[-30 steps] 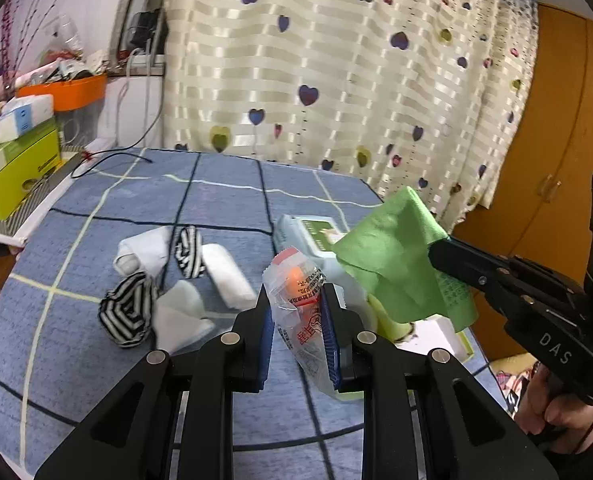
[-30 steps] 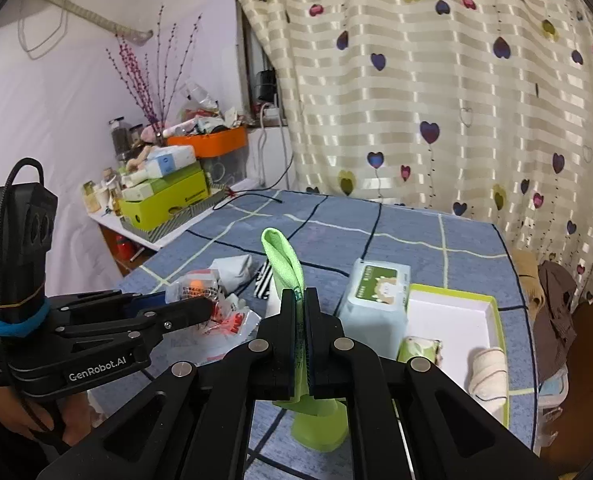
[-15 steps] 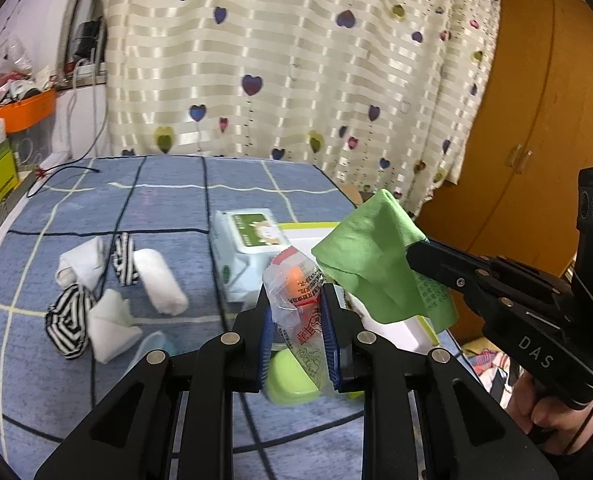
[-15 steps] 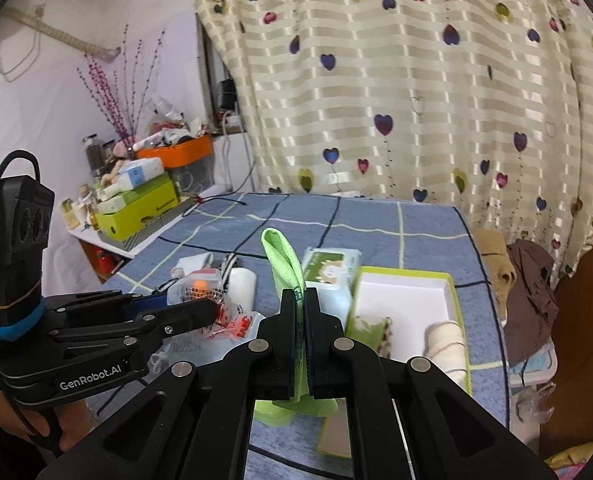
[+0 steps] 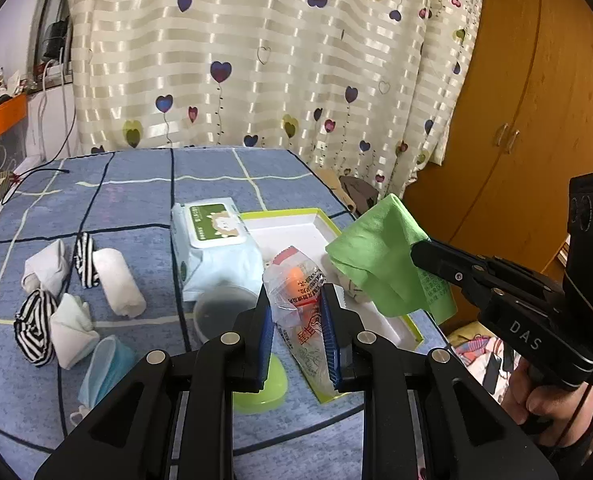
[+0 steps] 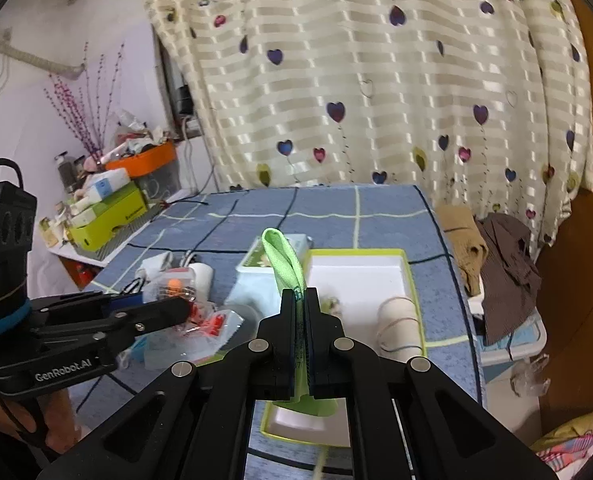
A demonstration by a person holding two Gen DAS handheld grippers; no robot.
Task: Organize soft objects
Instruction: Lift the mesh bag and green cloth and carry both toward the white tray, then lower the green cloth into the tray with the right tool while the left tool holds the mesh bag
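My left gripper (image 5: 296, 300) is shut on a clear plastic packet (image 5: 300, 300) with orange and red contents, held above the near end of a white tray with a green rim (image 5: 292, 213). My right gripper (image 6: 301, 296) is shut on a folded green cloth (image 6: 282, 258), which hangs over the same tray (image 6: 356, 252). In the left wrist view the cloth (image 5: 380, 260) shows at the right, pinched by the right gripper (image 5: 416, 248). A rolled beige cloth (image 6: 398, 326) lies in the tray. Rolled white and striped socks (image 5: 76, 280) lie on the blue checked cover at the left.
A wet-wipes pack (image 5: 212, 244) stands left of the tray, with a dark lidded cup (image 5: 222, 312), a green lid (image 5: 264, 384) and a blue face mask (image 5: 100, 368) near it. Boxes and an orange bin (image 6: 136, 184) crowd a side shelf. Clothes (image 6: 496, 256) hang past the table's right edge.
Both grippers have swung to the right with their loads, from over the socks and wipes pack to over the tray. The grips have not changed.
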